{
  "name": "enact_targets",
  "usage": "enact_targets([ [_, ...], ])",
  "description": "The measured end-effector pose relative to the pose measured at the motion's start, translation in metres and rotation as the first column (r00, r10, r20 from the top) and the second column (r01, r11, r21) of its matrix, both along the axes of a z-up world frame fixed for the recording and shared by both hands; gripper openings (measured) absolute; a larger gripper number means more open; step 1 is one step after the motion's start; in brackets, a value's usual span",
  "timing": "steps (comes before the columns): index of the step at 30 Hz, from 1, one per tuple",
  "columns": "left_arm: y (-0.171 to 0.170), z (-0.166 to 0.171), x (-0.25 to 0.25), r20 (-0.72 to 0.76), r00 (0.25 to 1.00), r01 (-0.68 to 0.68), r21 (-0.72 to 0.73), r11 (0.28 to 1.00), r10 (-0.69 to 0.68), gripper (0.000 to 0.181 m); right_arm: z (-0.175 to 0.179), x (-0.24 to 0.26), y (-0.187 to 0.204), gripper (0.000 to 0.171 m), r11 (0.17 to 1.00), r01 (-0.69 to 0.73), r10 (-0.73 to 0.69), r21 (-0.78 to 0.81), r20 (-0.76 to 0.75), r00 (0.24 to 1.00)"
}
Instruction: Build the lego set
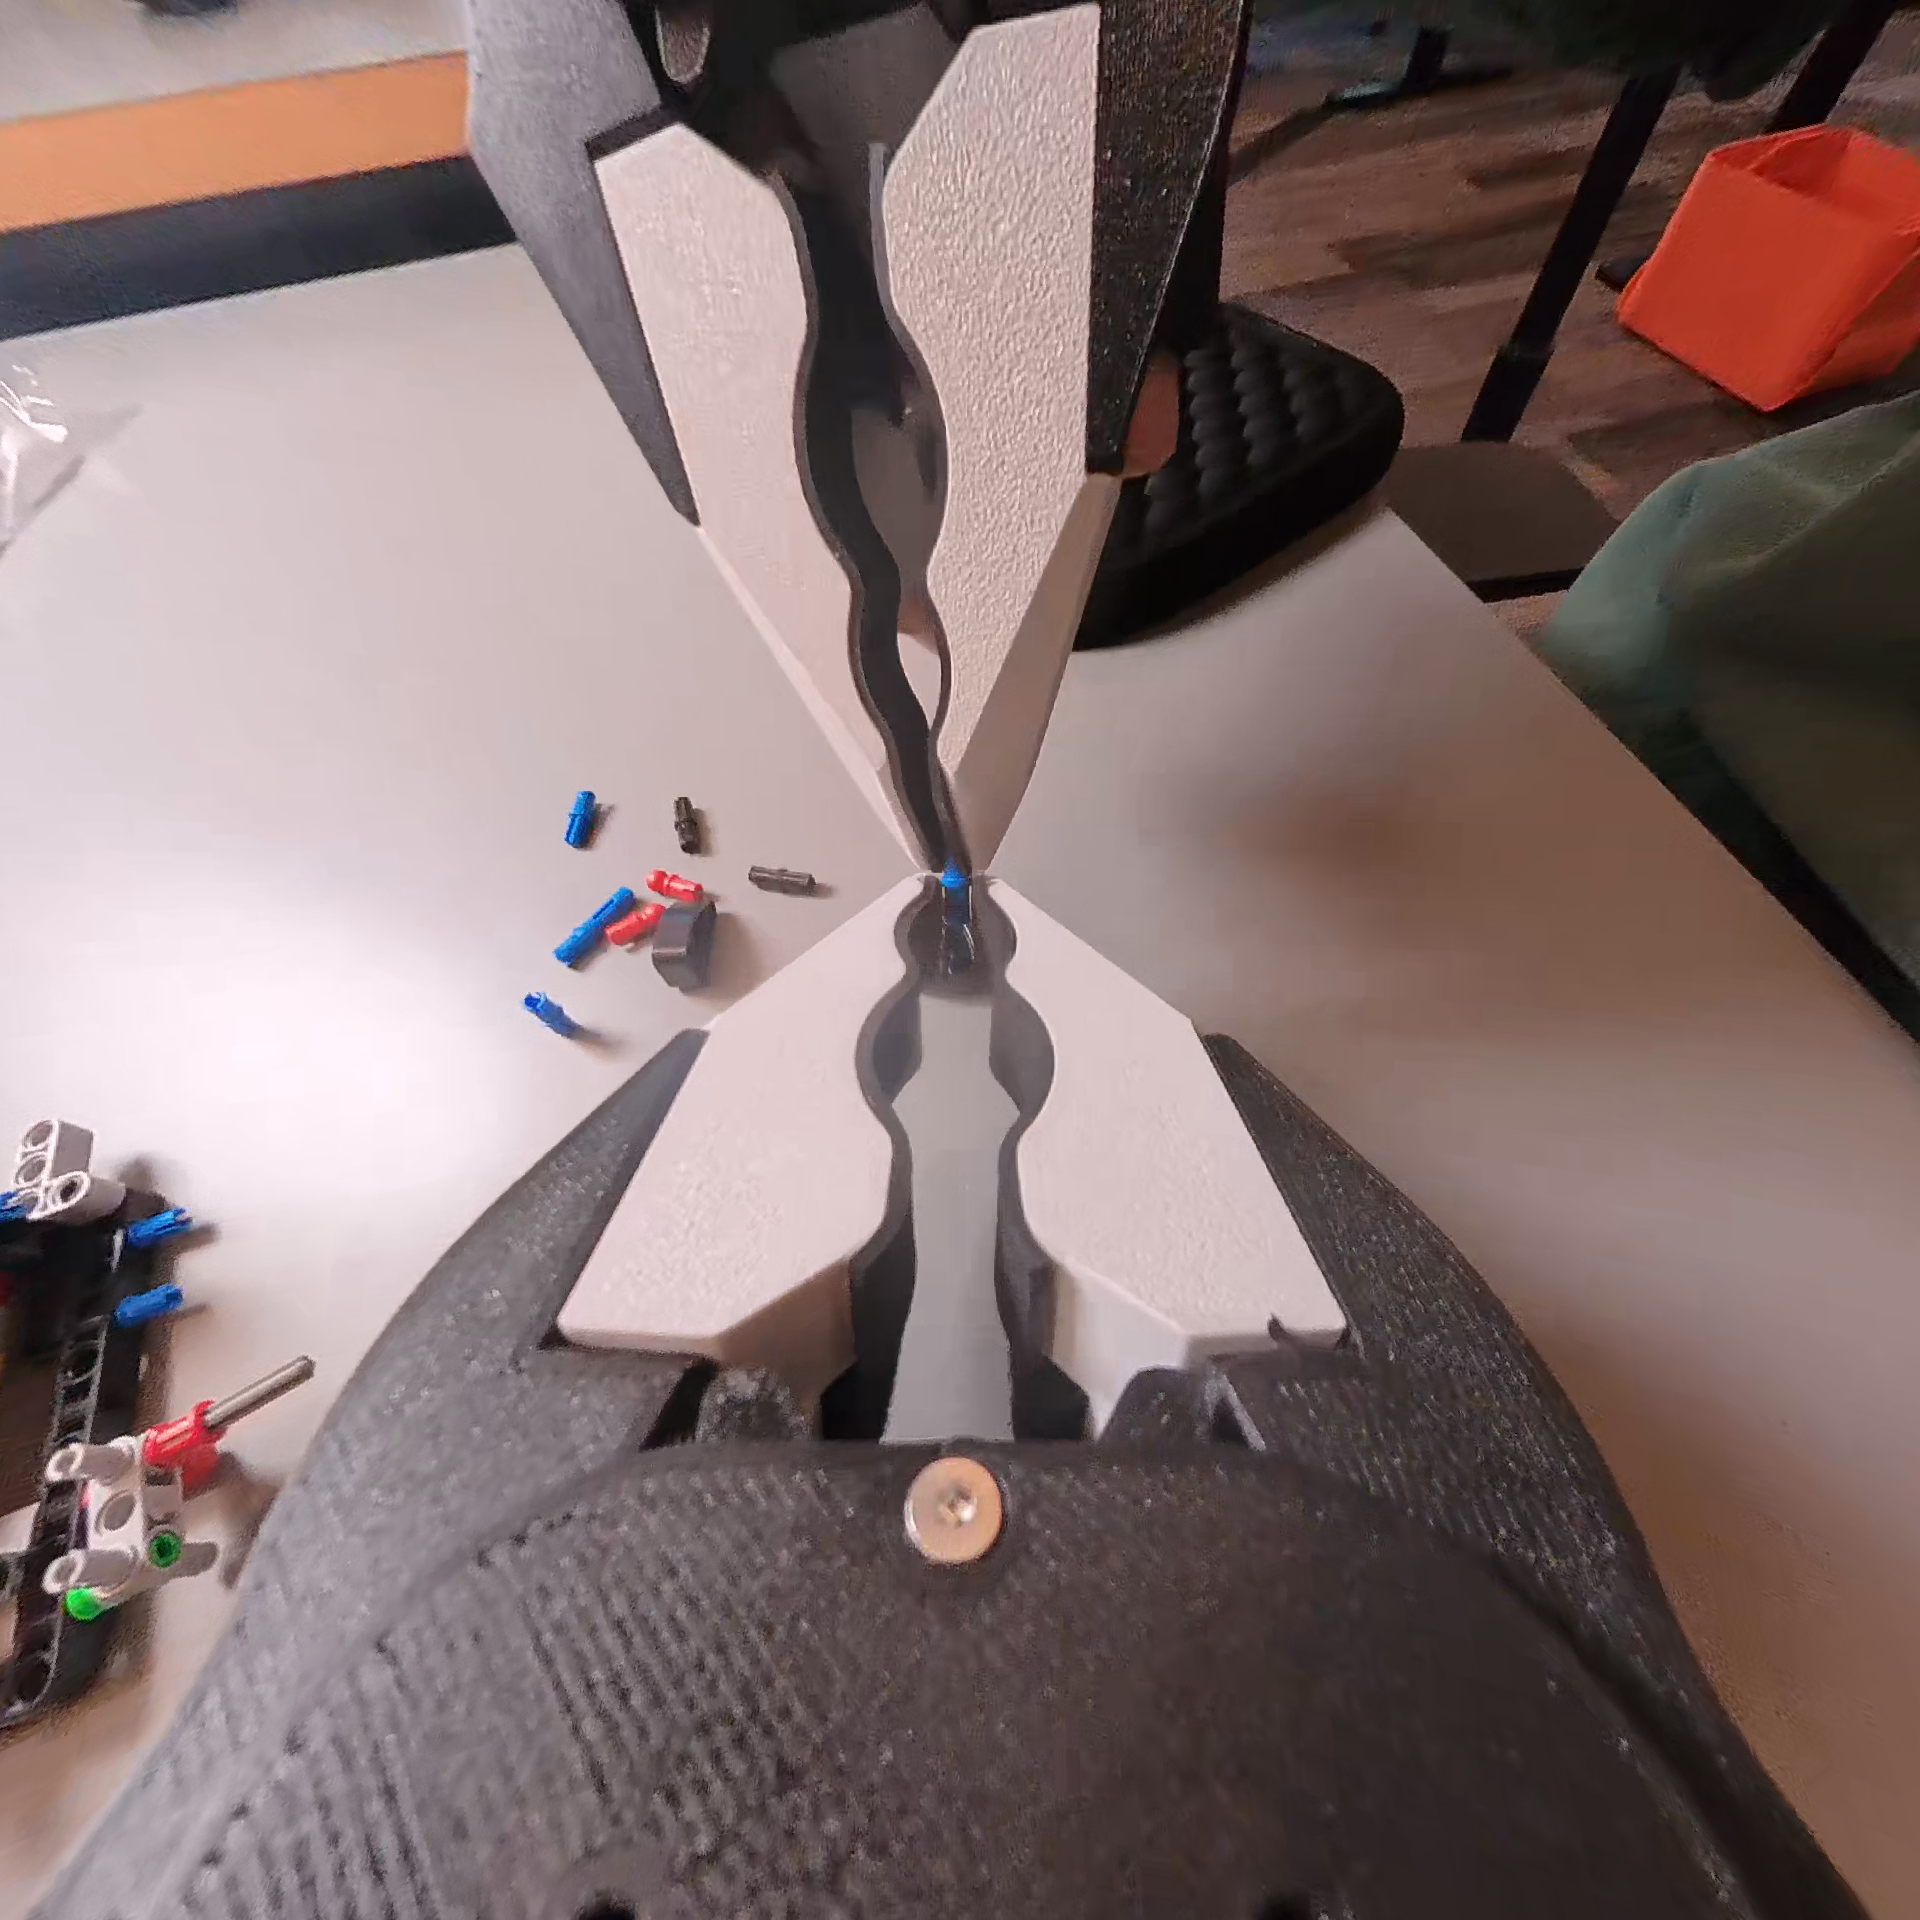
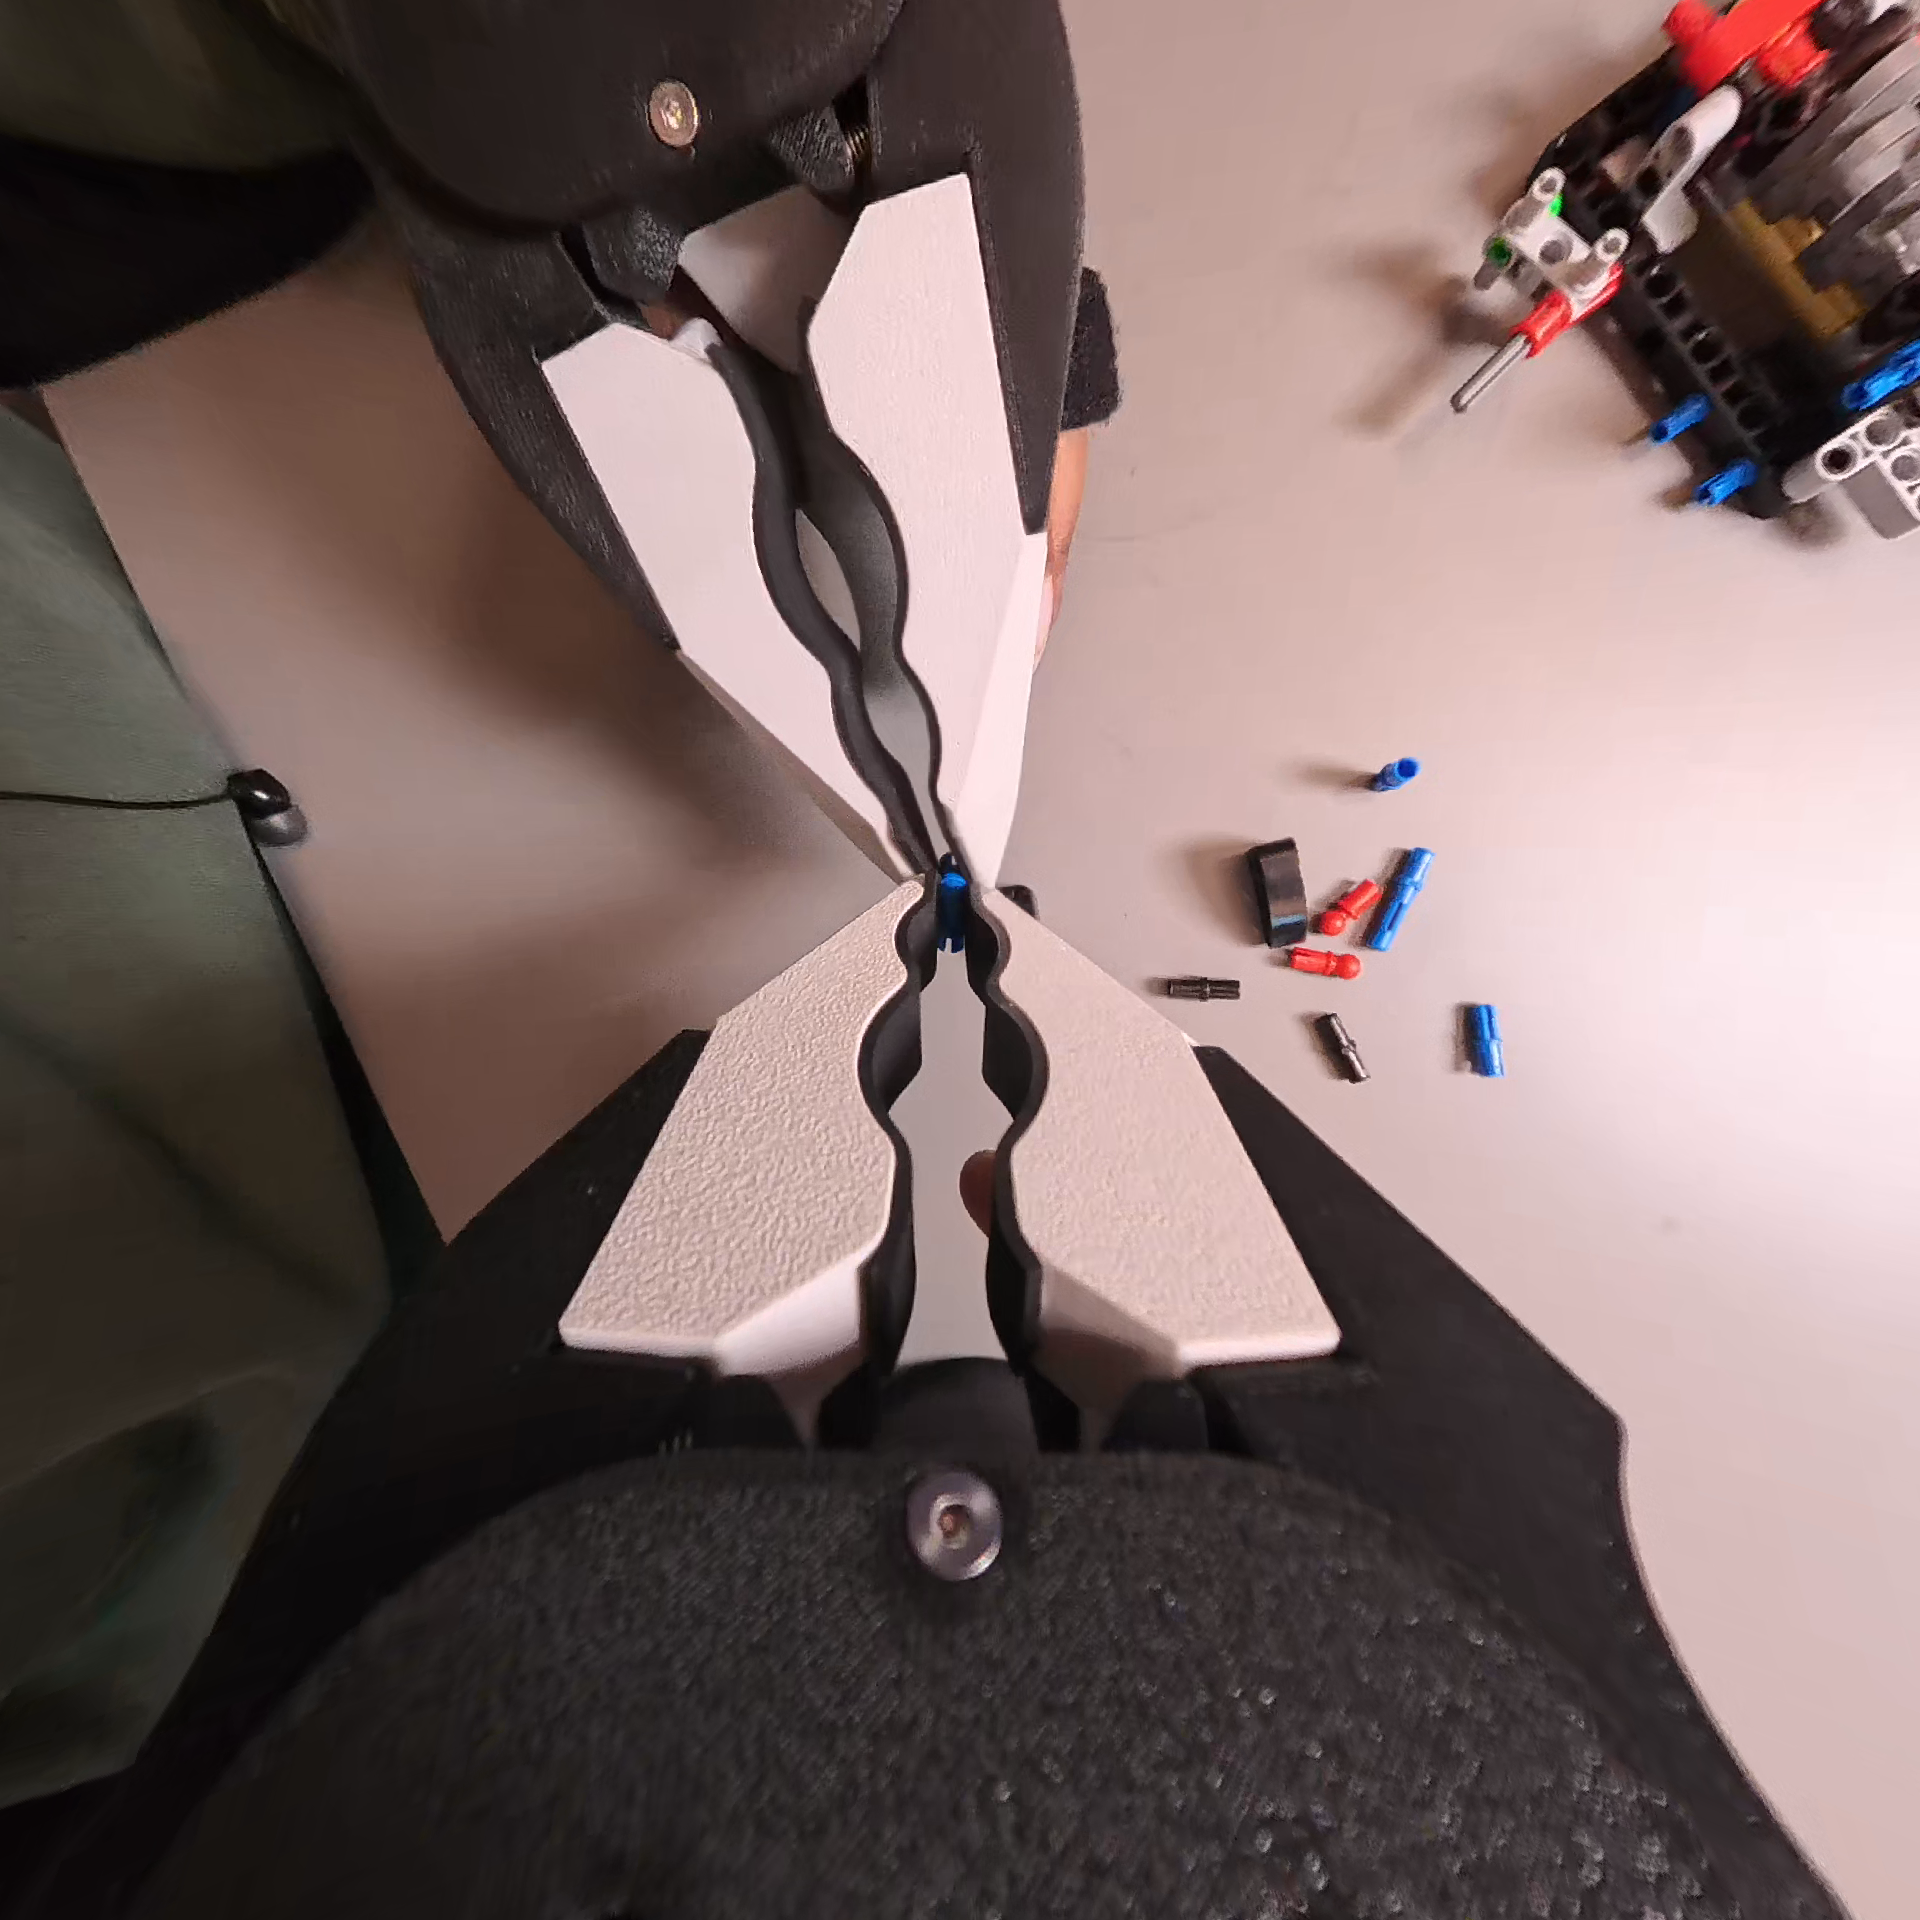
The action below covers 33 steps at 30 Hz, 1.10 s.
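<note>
Left wrist view shows left gripper [image 1: 951, 940] closed on a dark round piece [image 1: 953, 948], right gripper [image 1: 948, 847] tip-to-tip opposite, pinching a blue pin [image 1: 951, 883] whose long axis points into that piece, above the table [image 1: 364, 623].

No readable writing, label, brand, number or sign shows on anything in either the left or right wrist view
</note>
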<state>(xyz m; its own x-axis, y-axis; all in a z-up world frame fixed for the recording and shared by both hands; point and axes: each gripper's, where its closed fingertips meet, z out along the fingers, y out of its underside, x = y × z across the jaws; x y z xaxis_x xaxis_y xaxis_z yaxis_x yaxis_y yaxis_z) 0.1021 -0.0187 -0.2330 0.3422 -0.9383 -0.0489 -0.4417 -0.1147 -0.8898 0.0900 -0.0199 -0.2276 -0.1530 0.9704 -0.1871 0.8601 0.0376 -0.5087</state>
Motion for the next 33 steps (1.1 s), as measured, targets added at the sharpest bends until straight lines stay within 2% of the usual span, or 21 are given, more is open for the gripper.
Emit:
enact_targets([
  [4, 0.002, 0.011, -0.002, 0.05, 0.999, -0.011, 0.016, 1.0, 0.01, 0.002, 0.014, -0.004, 0.002, 0.001, 1.0, 0.005, -0.007, -0.011, -0.171, 0.985],
  [7, -0.001, 0.027, -0.002, 0.158, 0.987, 0.015, -0.005, 1.0, -0.014, 0.002, 0.035, -0.006, -0.003, 0.017, 0.999, -0.034, 0.024, -0.02, -0.376, 0.926],
  [9, -0.003, 0.034, -0.002, 0.203, 0.979, 0.033, -0.015, 0.999, -0.029, 0.002, 0.038, -0.001, -0.003, 0.021, 0.998, -0.051, 0.062, 0.036, -0.44, 0.896],
  [13, -0.007, 0.035, -0.001, 0.216, 0.975, 0.056, -0.023, 0.998, -0.05, 0.002, 0.043, 0.002, -0.005, 0.016, 0.998, -0.047, 0.063, 0.045, -0.498, 0.865],
  [28, -0.009, 0.029, 0.001, 0.181, 0.982, 0.063, -0.021, 0.998, -0.058, 0.002, 0.03, 0.001, -0.008, 0.002, 0.984, -0.114, 0.159, 0.134, -0.395, 0.905],
  [32, -0.006, 0.027, -0.001, 0.151, 0.988, 0.045, -0.017, 0.999, -0.042, 0.003, 0.027, 0.0, -0.005, 0.002, 0.983, -0.12, 0.158, 0.135, -0.317, 0.935],
  [33, -0.005, 0.024, -0.004, 0.136, 0.99, 0.042, -0.03, 0.999, -0.038, 0.011, 0.023, 0.001, -0.004, 0.002, 0.98, -0.133, 0.17, 0.148, -0.271, 0.948],
])
